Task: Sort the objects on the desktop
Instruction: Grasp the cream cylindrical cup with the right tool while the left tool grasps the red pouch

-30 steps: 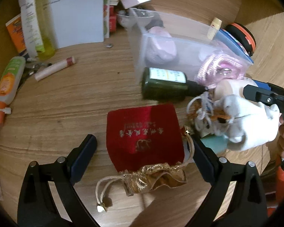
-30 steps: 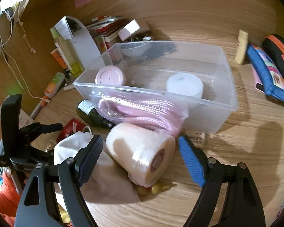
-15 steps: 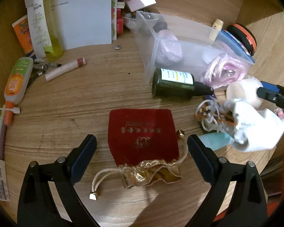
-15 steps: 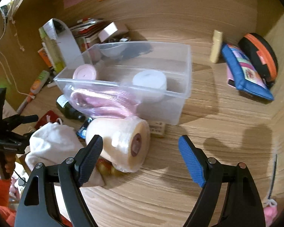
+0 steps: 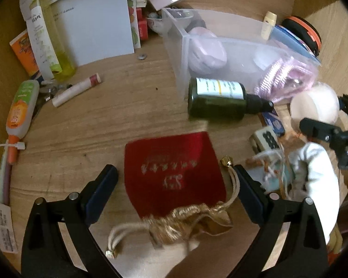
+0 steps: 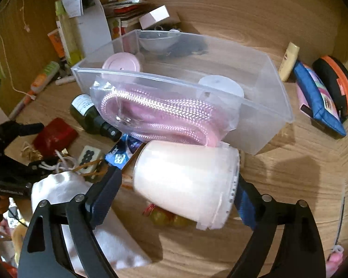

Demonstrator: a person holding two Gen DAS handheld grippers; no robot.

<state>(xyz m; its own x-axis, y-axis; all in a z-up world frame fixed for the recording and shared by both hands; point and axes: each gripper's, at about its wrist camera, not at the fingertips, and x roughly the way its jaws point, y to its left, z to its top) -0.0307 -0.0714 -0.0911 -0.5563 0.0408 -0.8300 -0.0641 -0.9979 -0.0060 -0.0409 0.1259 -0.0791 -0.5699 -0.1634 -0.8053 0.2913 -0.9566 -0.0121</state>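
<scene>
My left gripper (image 5: 175,173) hangs open over a red drawstring pouch (image 5: 174,173) with a gold top, which lies flat on the wooden desk between its fingers. My right gripper (image 6: 177,180) is opening its jaws. A cream roll (image 6: 185,183) lies on its side between them, and the left pad stands a little off it. Behind the roll, a bagged pink cord (image 6: 160,113) leans on the front wall of the clear plastic bin (image 6: 262,125). A dark green bottle (image 5: 215,102) lies beside the bin. A white cloth pouch (image 6: 58,187) sits left of the right gripper.
The bin holds a pink round case (image 6: 121,63) and a white round lid (image 6: 220,86). Bottles, tubes and papers (image 5: 92,18) crowd the back left. A blue pencil case (image 6: 317,97) and an orange-black case (image 6: 336,78) lie at the right. Small trinkets (image 6: 88,156) sit between the grippers.
The right gripper has come down close onto the cream roll, and its jaws stand wider. The left gripper has barely moved over the red pouch.
</scene>
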